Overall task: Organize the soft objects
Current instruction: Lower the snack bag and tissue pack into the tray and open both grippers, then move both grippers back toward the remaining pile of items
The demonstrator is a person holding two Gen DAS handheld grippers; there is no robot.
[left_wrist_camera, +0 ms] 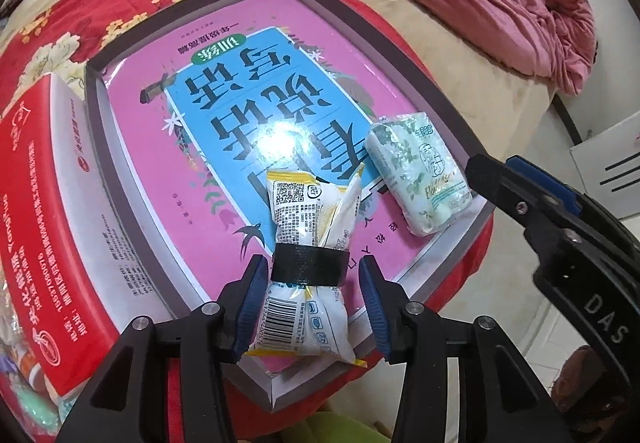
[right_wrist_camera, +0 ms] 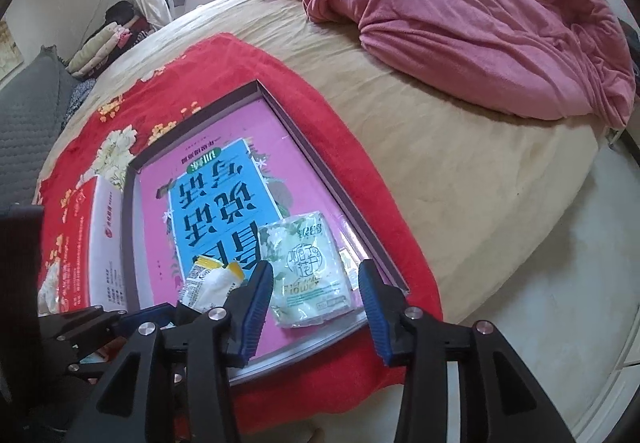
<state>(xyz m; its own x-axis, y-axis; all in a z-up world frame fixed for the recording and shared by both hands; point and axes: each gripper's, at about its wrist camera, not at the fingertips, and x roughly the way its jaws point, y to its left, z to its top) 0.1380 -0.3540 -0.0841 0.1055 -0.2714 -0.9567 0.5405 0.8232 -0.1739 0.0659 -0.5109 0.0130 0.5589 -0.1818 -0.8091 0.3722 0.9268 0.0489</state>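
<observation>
A white and yellow tissue pack [left_wrist_camera: 310,259], bound with black tape, lies in a shallow grey tray [left_wrist_camera: 94,91] on a pink book cover. My left gripper [left_wrist_camera: 314,291] is open with its fingers either side of the pack; the left pad looks close to or touching it. A green floral tissue pack [left_wrist_camera: 416,179] lies flat at the tray's near right corner. In the right wrist view, my right gripper [right_wrist_camera: 316,293] is open, its fingers astride the green pack [right_wrist_camera: 306,275] without touching. The yellow pack [right_wrist_camera: 208,281] shows to its left.
The tray [right_wrist_camera: 320,167] sits on a red floral towel [right_wrist_camera: 224,75] on a beige bed. A red and white box [left_wrist_camera: 48,227] stands left of the tray. A crumpled pink blanket [right_wrist_camera: 460,15] lies at the far right. The floor [right_wrist_camera: 560,283] is to the right.
</observation>
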